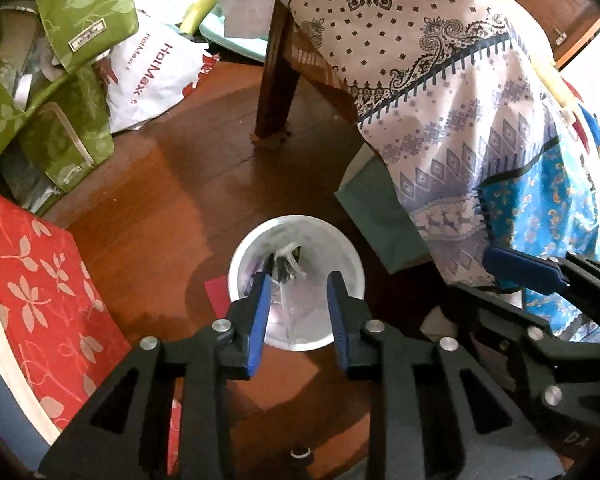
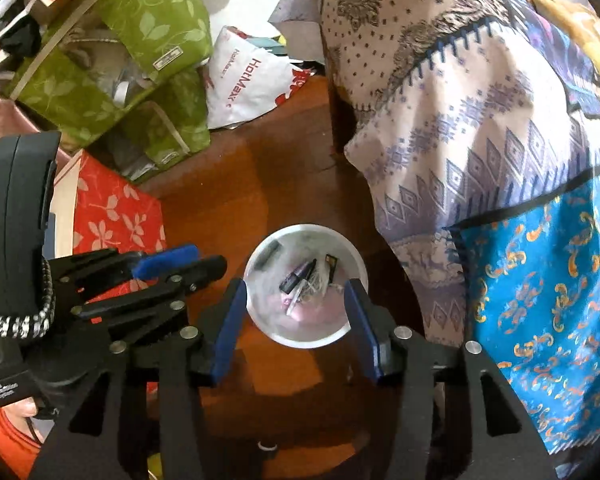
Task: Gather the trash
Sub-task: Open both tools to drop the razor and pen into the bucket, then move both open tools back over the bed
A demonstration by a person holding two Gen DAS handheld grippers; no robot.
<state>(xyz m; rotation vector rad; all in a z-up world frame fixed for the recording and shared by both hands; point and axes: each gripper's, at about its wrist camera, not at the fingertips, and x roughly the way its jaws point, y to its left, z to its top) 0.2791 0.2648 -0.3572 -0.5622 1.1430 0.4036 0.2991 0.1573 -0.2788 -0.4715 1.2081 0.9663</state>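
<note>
A white round bin [image 1: 354,264] stands on the wooden floor; it also shows in the right wrist view [image 2: 350,258]. Trash lies inside: a dark tube [image 2: 296,277], a clear wrapper [image 2: 312,286], a small black piece [image 2: 331,269] and pink material. My left gripper [image 1: 298,280] is open and empty, right above the bin's mouth. My right gripper [image 2: 296,290] is open and empty, also above the bin. Each gripper shows at the edge of the other's view: the right gripper [image 1: 520,268] and the left gripper [image 2: 172,264].
A bed draped in patterned cloth [image 1: 440,92] fills the right side, its wooden leg [image 1: 278,80] on the floor. Green leaf-print bags [image 1: 80,12], a white HotMax plastic bag [image 1: 152,76] and a red leaf-print box [image 1: 40,288] crowd the left. A red paper [image 1: 216,292] lies beside the bin.
</note>
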